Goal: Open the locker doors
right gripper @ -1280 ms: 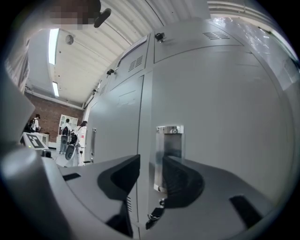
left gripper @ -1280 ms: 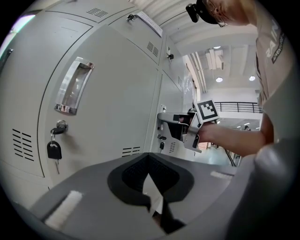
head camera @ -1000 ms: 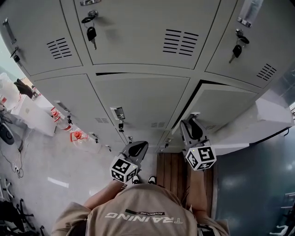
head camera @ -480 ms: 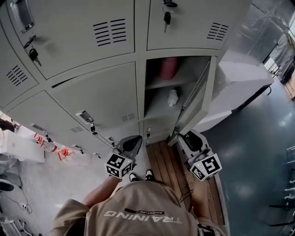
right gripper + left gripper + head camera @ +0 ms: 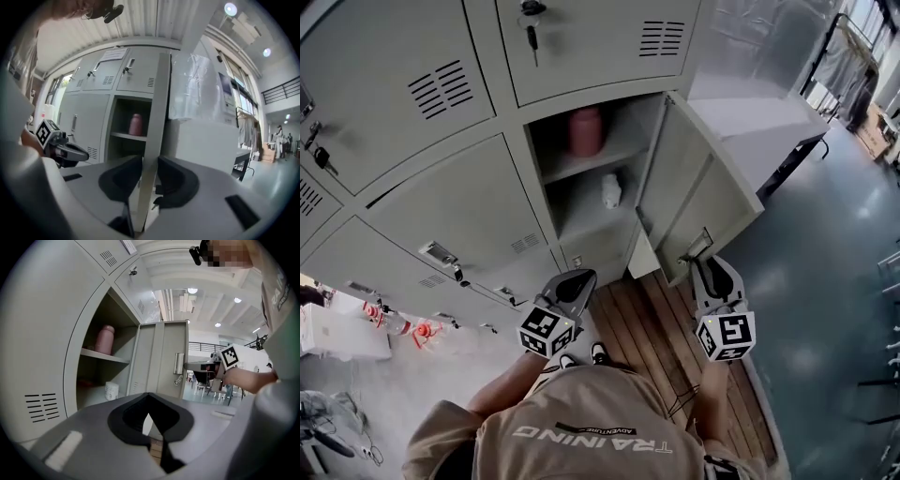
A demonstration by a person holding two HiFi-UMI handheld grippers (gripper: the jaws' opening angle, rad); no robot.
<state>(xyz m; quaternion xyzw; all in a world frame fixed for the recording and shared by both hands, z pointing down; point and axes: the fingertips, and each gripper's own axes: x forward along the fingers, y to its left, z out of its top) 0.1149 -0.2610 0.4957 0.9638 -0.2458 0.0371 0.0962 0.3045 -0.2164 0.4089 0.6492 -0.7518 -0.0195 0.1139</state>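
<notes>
The grey locker door (image 5: 694, 178) stands swung wide to the right. My right gripper (image 5: 705, 264) is at its lower free edge. In the right gripper view the door's edge (image 5: 154, 131) runs upright between the two black pads of that gripper (image 5: 149, 177), and the jaws are closing on it. Inside the locker a pink bottle (image 5: 585, 129) stands on the shelf and a small white cup (image 5: 611, 190) below it. My left gripper (image 5: 572, 284) hangs in front of the neighbouring shut locker, its pads (image 5: 149, 397) together on nothing.
Shut lockers (image 5: 459, 216) with keys in their locks fill the left and top. I stand on a wooden platform (image 5: 647, 319). A white cabinet (image 5: 759, 122) sits just behind the opened door. Red-and-white things (image 5: 422, 330) lie on the floor at the left.
The locker door went from barely ajar to wide open, swinging right with my right gripper on its edge. The head view turned right. The left gripper stayed low in front.
</notes>
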